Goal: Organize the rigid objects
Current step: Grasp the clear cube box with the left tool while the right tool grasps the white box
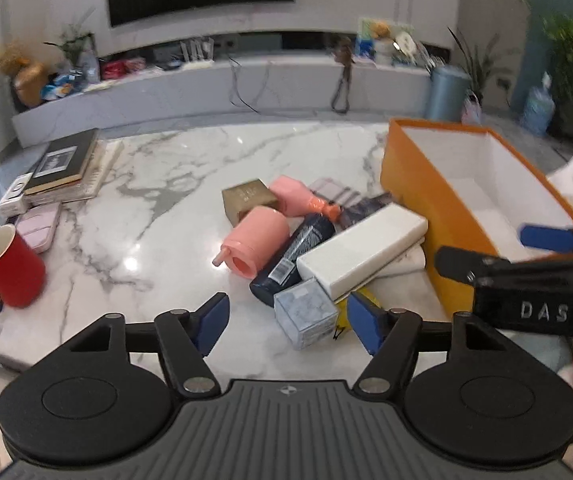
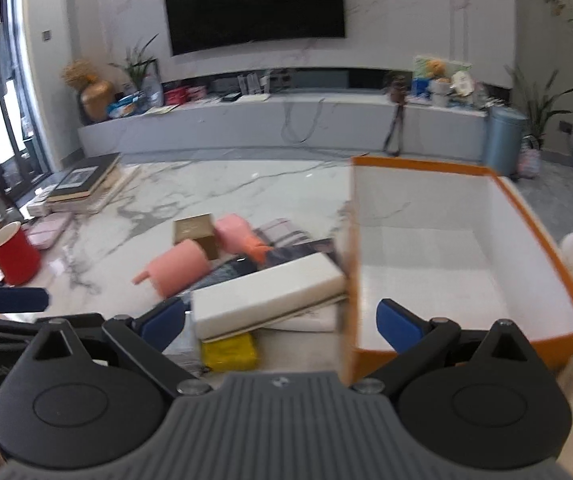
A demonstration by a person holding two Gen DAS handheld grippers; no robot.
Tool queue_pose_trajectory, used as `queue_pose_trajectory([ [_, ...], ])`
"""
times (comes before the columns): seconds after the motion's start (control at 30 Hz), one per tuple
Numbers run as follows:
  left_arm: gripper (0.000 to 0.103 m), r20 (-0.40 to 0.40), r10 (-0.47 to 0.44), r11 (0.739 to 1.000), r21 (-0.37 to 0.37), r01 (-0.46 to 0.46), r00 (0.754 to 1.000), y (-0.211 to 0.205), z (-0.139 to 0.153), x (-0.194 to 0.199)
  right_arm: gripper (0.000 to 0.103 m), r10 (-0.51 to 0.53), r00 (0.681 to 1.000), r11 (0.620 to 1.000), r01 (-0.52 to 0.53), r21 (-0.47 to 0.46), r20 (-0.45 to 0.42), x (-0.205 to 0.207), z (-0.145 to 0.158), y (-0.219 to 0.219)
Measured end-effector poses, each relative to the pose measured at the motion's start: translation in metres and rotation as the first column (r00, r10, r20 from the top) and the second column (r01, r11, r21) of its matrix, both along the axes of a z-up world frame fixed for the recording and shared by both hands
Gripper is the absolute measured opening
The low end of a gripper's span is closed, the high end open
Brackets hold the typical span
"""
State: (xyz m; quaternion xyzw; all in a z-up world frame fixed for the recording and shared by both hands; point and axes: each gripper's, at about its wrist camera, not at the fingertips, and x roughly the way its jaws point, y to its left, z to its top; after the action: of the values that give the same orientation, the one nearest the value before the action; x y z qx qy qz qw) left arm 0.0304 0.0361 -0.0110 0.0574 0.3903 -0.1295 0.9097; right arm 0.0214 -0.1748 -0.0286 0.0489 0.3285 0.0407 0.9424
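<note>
A pile of objects lies on the marble table (image 1: pixel 146 184): a long white box (image 1: pixel 360 250), a pale blue cube box (image 1: pixel 306 312), a dark bottle (image 1: pixel 294 260), a pink cylinder (image 1: pixel 256 242), a pink bottle (image 1: pixel 298 196), a gold box (image 1: pixel 248 198) and a yellow item (image 2: pixel 228 350). An open orange box (image 1: pixel 438 200) with a white inside stands to the right; it looks empty (image 2: pixel 466 280). My left gripper (image 1: pixel 286 320) is open, just before the blue cube. My right gripper (image 2: pixel 282 322) is open, above the white box (image 2: pixel 266 292) and the orange box's near left corner.
A red mug (image 1: pixel 10 268) stands at the table's left edge, with a pink case (image 1: pixel 38 226) and stacked books (image 1: pixel 66 164) behind it. A folded cloth (image 1: pixel 334 194) lies under the pile. A TV bench with clutter runs along the far wall.
</note>
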Motion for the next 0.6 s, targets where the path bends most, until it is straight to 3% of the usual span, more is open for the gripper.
queue_pose_trajectory([
  [0.1,0.063,-0.127,-0.020,0.999,-0.038,0.015,0.992,0.009,-0.006,0.023,0.075,0.036,0.998,0.999,-0.035,0.037,-0.052,0.020,-0.004,0.007],
  [0.23,0.061,-0.249,0.025,0.998,-0.049,-0.038,0.968,0.011,-0.015,0.048,0.058,0.055,0.985,0.992,-0.036,0.121,-0.162,0.054,-0.017,0.008],
  [0.37,0.077,-0.321,0.095,0.987,-0.091,-0.131,0.942,0.008,-0.031,0.064,0.057,0.037,0.969,0.983,0.009,0.186,-0.243,0.078,-0.033,0.006],
  [0.6,0.084,-0.357,0.091,0.993,-0.037,-0.111,0.930,-0.016,-0.060,0.081,0.056,0.038,0.939,0.943,0.079,0.323,-0.341,0.104,-0.057,-0.006],
])
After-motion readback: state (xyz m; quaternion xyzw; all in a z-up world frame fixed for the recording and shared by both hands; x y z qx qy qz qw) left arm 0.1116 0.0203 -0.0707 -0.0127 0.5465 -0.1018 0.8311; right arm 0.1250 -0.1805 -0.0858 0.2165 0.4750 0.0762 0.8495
